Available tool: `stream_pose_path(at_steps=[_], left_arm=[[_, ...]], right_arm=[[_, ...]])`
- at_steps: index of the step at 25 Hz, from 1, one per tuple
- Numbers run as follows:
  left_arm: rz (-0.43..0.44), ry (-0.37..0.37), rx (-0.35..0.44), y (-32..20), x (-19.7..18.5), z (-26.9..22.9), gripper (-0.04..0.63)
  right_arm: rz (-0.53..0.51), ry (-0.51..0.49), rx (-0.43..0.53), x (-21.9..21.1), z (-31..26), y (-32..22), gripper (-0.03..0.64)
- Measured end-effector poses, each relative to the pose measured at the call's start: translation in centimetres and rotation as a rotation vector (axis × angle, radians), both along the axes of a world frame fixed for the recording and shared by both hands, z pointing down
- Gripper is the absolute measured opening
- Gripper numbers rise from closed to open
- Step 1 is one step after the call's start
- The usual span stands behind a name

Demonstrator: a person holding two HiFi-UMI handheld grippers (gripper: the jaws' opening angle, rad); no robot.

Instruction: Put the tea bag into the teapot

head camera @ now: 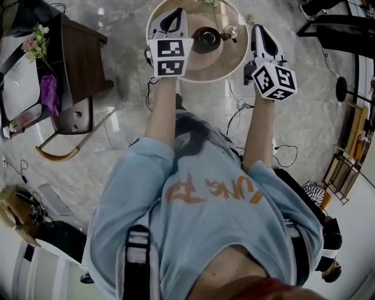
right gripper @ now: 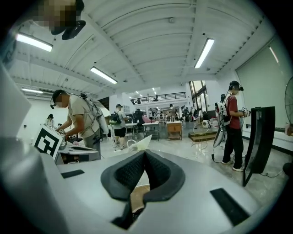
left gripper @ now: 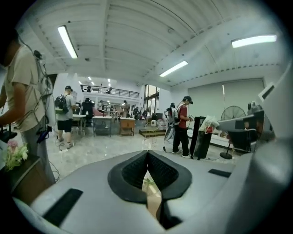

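A dark teapot (head camera: 204,40) stands near the middle of the round wooden table (head camera: 234,61). A small round metal piece (head camera: 230,30), perhaps its lid, lies just to its right. My left gripper (head camera: 172,16) is held over the table's left part, beside the teapot. In its own view the left gripper (left gripper: 147,154) is shut, with nothing between the pads. My right gripper (head camera: 256,27) hovers at the table's right rim. In the right gripper view it (right gripper: 144,153) is shut, and a pale pointed corner of the tea bag (right gripper: 141,142) sticks out past its tips.
A dark wooden chair (head camera: 79,64) stands left of the table, with flowers (head camera: 37,40) and a purple cloth (head camera: 49,94) beside it. Cables (head camera: 234,120) lie on the marble floor. Several people (left gripper: 183,123) stand or work at tables in the hall beyond.
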State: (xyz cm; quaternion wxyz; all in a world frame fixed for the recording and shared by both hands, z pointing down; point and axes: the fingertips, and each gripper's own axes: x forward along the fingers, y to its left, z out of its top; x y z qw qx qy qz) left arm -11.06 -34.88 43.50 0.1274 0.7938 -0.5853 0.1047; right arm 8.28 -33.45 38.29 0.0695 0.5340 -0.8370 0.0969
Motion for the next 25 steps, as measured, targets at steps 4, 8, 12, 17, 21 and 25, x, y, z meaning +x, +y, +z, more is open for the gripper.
stream_pose_path(at_steps=[4,8,12,17,21,25], left_arm=[[0.080,-0.026,-0.018,-2.8,2.4,1.3,0.026],[0.147,-0.030,-0.048,-4.3,5.1,2.3,0.026],[0.169,-0.038,-0.068,-5.5,6.5,2.7,0.026],[0.198,-0.080,-0.117,-4.8,6.7,3.8,0.026],[0.190,-0.067,-0.188,-3.8,6.1,6.6,0.026],[0.184,-0.041,-0.262,-2.0,6.4,10.1,0.026]], right_arm=[[0.022,0.005,-0.024,0.3,1.0,-2.3,0.012],[0.050,0.012,-0.043,1.9,1.7,-3.3,0.012],[0.079,-0.009,-0.065,4.1,2.3,-4.5,0.012],[0.056,-0.043,-0.120,3.4,4.7,-6.0,0.012],[0.011,-0.037,-0.186,2.0,7.5,-6.7,0.012],[-0.012,-0.028,-0.250,2.1,11.1,-5.9,0.011]])
